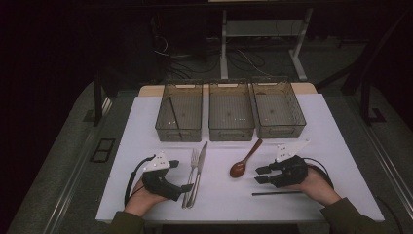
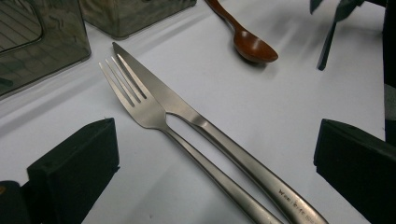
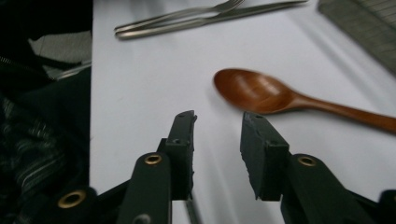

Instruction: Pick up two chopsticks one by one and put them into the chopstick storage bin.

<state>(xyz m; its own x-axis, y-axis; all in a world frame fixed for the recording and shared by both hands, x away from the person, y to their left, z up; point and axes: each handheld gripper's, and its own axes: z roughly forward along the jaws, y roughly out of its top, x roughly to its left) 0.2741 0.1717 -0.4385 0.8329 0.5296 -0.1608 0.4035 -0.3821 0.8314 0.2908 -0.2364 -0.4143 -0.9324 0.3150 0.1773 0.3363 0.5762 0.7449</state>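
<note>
Right gripper: While its two black jaws stand apart with nothing between them, the right gripper point(image 3: 217, 122) points at the bowl of the brown wooden spoon point(image 3: 261, 95), just short of it.
Spoon: smooth and shiny, oval bowl, thin handle. It lies on the white table cover point(image 1: 336, 146); the bowl points at the person and the handle points at the see-through plastic bins point(image 1: 231, 117).
Left gripper: the left gripper point(image 1: 178, 176) has its jaws wide apart, with the flat silver metal fork point(image 2: 149, 112) and silver metal knife point(image 2: 187, 109) between them, untouched.
Writing: small letters on the knife handle, too small to read.
</note>
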